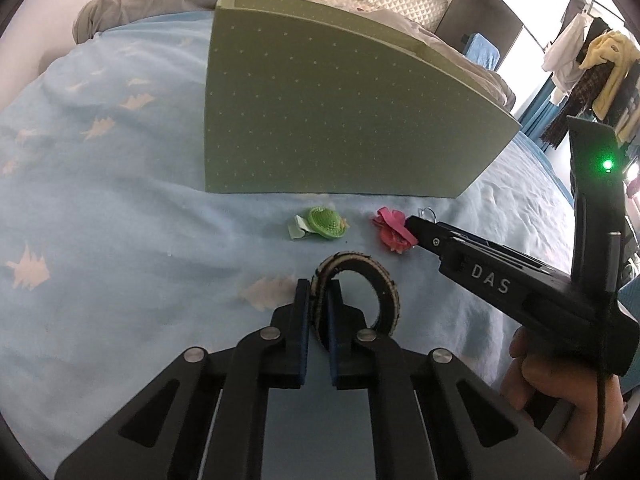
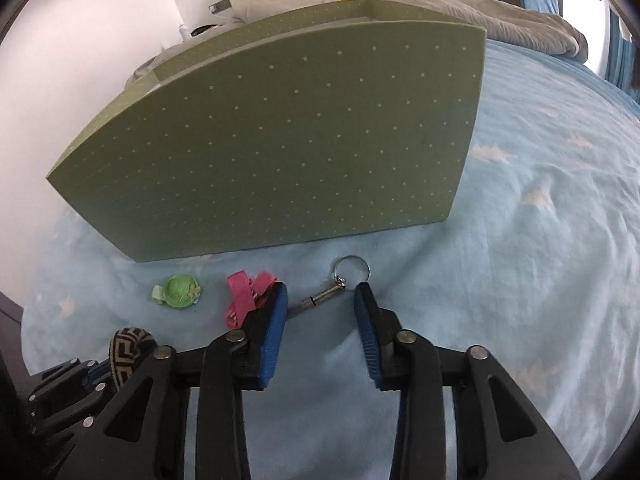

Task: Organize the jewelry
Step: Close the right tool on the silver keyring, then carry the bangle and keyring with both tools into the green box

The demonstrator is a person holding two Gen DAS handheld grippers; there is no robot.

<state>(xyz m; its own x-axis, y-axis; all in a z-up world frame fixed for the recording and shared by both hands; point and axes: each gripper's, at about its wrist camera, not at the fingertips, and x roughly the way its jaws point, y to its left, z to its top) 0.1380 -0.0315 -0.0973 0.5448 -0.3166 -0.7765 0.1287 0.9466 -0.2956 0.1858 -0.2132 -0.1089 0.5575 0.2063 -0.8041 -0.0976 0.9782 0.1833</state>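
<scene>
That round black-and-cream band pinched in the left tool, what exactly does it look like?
The bangle is a thick ring, seemingly wrapped in woven fabric, black with a cream geometric key pattern that shows best in the right wrist view. It stands upright on edge, its opening facing sideways. The left gripper is shut on it, one blue-padded finger inside the ring and one outside, clamping the near-left part of the band. Its lower edge sits at or just above the light blue bedspread; whether they touch is unclear.
</scene>
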